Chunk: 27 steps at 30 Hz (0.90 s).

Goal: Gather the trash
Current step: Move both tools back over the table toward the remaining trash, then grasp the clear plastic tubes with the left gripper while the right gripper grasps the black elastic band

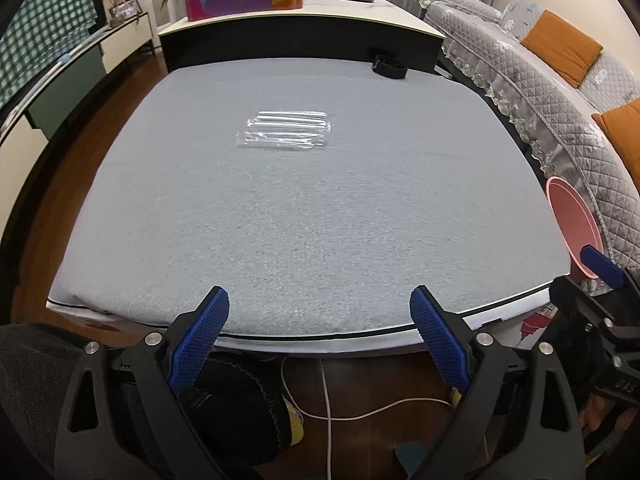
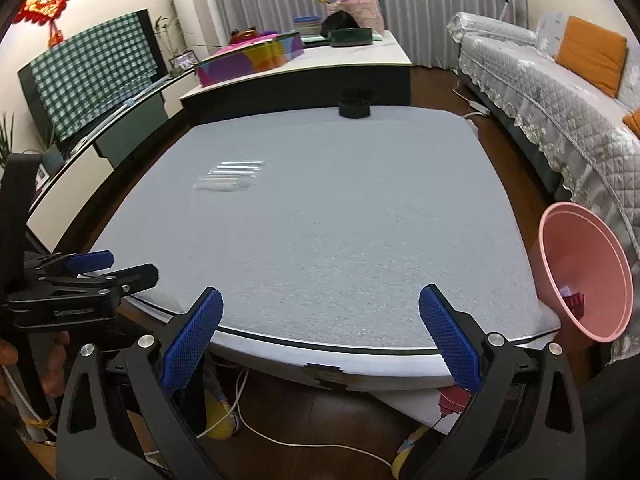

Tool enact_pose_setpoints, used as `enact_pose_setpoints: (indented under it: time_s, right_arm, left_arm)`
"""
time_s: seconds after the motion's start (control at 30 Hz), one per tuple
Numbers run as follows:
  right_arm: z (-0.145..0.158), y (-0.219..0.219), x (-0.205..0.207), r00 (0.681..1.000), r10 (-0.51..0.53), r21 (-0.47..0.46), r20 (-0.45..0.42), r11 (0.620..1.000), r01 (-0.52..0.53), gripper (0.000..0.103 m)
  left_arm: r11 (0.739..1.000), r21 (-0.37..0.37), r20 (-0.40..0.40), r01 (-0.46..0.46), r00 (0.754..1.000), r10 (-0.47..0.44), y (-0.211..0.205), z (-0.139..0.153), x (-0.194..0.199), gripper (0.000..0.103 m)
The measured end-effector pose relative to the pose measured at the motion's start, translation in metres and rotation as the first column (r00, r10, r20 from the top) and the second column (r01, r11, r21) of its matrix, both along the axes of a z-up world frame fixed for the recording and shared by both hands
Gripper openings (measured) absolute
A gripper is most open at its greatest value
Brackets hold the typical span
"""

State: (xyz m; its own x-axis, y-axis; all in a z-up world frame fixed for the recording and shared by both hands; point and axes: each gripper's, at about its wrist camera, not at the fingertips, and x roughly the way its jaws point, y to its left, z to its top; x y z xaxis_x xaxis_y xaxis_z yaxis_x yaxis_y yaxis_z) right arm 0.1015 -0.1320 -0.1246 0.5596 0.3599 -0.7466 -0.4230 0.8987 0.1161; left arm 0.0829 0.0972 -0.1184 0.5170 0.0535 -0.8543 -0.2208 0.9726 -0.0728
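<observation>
Left hand-held gripper: your fingers are spread wide and hold nothing; they hang just off the near edge of the counter.
Right hand-held gripper: also spread and empty, level with the same near edge, to the right of the left one.
Trash: a clear plastic wrapper lies flat on the grey cover, past the middle toward the far left, well apart from both tools.
Bin: the pink bin stands off the counter's right edge, tilted toward you, with something red already at its bottom.
Progress: you seem partway through; some trash looks binned, and the wrapper is not yet picked up.
Other item: a black round object sits at the far edge; whether it counts as trash I cannot tell.
Room: the cover between you and the wrapper is bare, so the reach is open. Mind the near rim under your fingers.
</observation>
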Motion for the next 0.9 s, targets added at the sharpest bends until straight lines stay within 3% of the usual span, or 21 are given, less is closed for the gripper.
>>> enact_pose_setpoints:
  time_s: [0.3,0.53,0.63,0.8,0.9]
  right_arm:
    - [0.019,-0.017,0.031,0.997,-0.078,0.049,-0.023,0.996,0.079,0.097]
    - [0.022,-0.016,0.07,0.994,-0.1,0.03,-0.036,0.994,0.102,0.097]
    - [0.021,-0.011,0.094,0.994,-0.102,0.01,-0.034,0.995,0.102,0.097]
    - [0.0,0.014,0.159,0.994,-0.071,-0.066,-0.081,0.996,0.066,0.097]
    - [-0.014,0.028,0.193,0.991,-0.082,-0.089,-0.105,0.993,0.073,0.097]
  left_arm:
    - [0.99,0.054,0.015,0.129,0.991,-0.13,0.021,0.046,0.061,0.089]
    - [0.958,0.085,-0.161,0.273,0.953,-0.257,0.038,-0.005,0.14,0.088]
    - [0.951,0.124,-0.18,0.282,0.949,-0.258,0.046,-0.023,0.165,0.088]
    - [0.963,0.065,-0.195,0.263,0.949,-0.246,0.062,-0.044,0.189,0.087]
    - [0.951,0.074,-0.225,0.301,0.934,-0.279,0.059,-0.054,0.195,0.075]
